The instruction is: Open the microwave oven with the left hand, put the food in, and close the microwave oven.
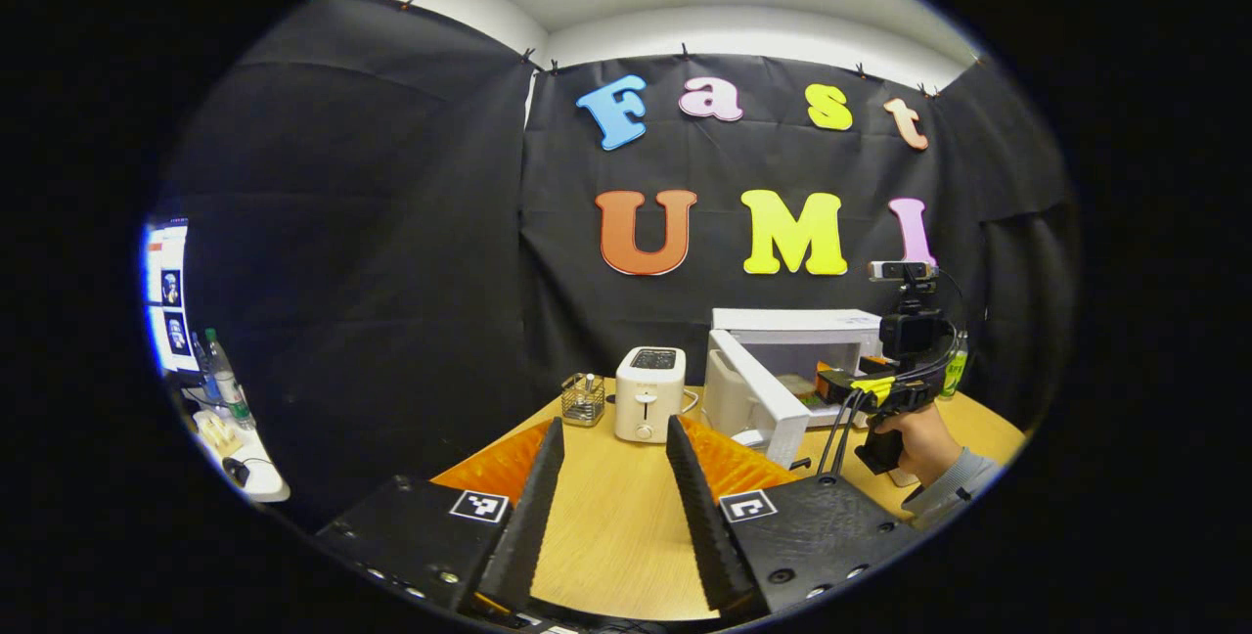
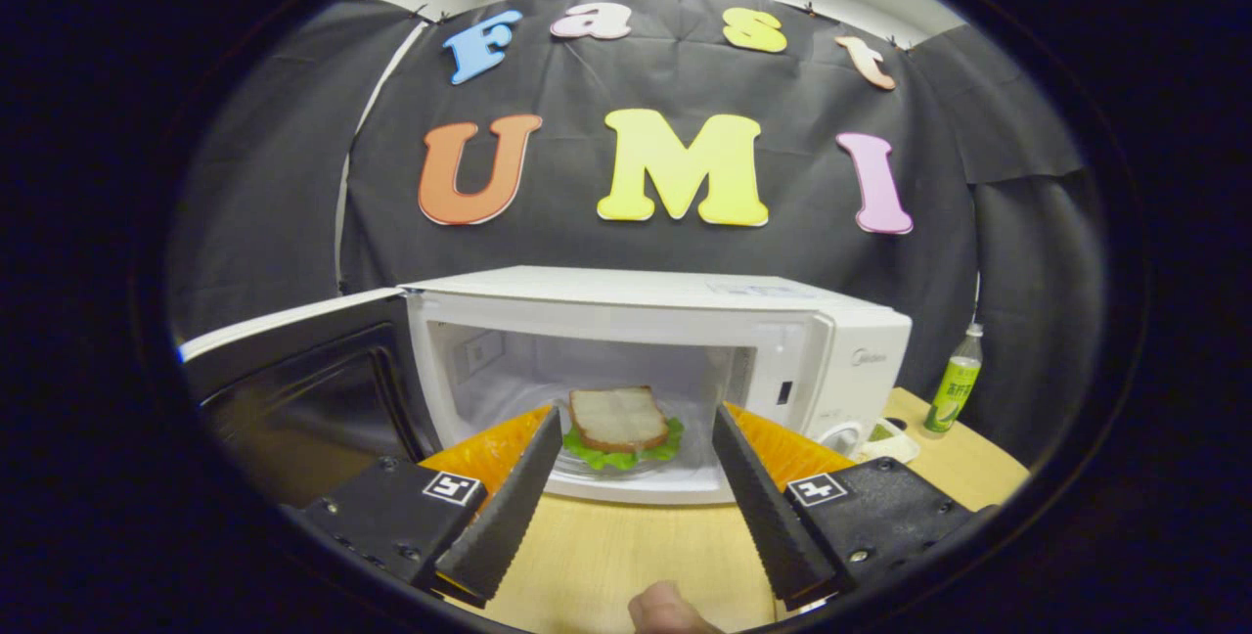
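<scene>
The white microwave [image 2: 675, 306] stands with its door [image 2: 303, 380] swung wide to the left. Inside, on the glass plate, lies the food: a sandwich [image 2: 618, 419] of bread over green lettuce. My right gripper [image 2: 638, 414] is open just in front of the cavity, holding nothing, its fingers either side of the sandwich and apart from it. In the left gripper view, my left gripper [image 1: 616, 424] is open over the wooden table, well back from the microwave [image 1: 794, 340] and its open door [image 1: 758, 404]. The right gripper [image 1: 861, 387], held by a hand, is at the oven's mouth.
A white toaster [image 1: 648, 392] and a small wire basket [image 1: 584, 399] stand left of the microwave on the wooden table [image 1: 606, 526]. A green bottle [image 2: 954, 389] and a small dish [image 2: 885, 433] sit to the oven's right. A side desk [image 1: 235, 448] holds bottles at far left.
</scene>
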Available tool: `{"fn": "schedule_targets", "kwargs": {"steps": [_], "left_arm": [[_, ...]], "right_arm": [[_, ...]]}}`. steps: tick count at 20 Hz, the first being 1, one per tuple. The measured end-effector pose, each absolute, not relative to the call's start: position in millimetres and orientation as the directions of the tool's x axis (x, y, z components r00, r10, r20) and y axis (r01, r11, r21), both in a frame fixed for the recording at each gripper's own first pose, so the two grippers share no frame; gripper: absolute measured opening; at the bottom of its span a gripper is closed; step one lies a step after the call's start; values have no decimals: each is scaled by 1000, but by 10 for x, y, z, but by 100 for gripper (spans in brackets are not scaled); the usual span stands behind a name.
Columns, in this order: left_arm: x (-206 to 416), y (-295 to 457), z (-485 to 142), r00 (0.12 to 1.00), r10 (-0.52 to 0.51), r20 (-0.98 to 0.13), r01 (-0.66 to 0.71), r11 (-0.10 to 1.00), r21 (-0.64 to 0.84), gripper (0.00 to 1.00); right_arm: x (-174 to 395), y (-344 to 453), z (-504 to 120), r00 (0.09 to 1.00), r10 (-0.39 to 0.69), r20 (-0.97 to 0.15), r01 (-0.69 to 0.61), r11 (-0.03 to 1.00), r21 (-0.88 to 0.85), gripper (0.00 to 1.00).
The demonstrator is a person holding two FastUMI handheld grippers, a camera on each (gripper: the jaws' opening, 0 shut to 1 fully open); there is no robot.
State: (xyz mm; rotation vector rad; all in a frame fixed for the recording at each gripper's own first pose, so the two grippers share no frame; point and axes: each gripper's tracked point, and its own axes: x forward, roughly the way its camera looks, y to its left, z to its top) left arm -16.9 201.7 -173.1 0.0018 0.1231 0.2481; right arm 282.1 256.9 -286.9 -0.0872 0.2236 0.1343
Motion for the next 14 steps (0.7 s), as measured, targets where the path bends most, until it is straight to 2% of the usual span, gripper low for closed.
{"fn": "schedule_targets", "kwargs": {"steps": [1, 2, 3, 4, 5, 6, 7, 14], "left_arm": [[-166, 2069, -1716, 962, 251, -110, -251, 968, 20, 43], [-157, 2100, -1716, 961, 256, -105, -254, 967, 28, 14], [-162, 2114, -1701, 963, 251, -96, -249, 968, 35, 16], [-138, 2110, -1701, 964, 249, -91, -247, 968, 41, 10], [-108, 2110, -1690, 969, 235, -76, -232, 972, 38, 11], [-67, 2132, -1689, 970, 234, -71, -232, 972, 32, 2], [-34, 2147, -1728, 971, 225, -77, -224, 974, 22, 0], [330, 2061, -2184, 984, 139, -111, -142, 990, -22, 0]], "right_arm": [[2709, 2513, -2778, 968, 133, -214, -151, 986, -72, 99], [2593, 2417, -2694, 970, 134, -204, -152, 985, -76, 99], [2479, 2315, -2603, 971, 136, -195, -154, 985, -81, 99], [2388, 2241, -2517, 972, 142, -186, -160, 984, -83, 99], [2282, 2153, -2426, 974, 142, -179, -159, 984, -82, 99], [2168, 2070, -2321, 975, 146, -168, -161, 984, -80, 99], [2060, 1986, -2208, 976, 148, -160, -163, 983, -82, 99], [1284, 1393, -1383, 983, 170, -75, -177, 978, -106, 99]]}}
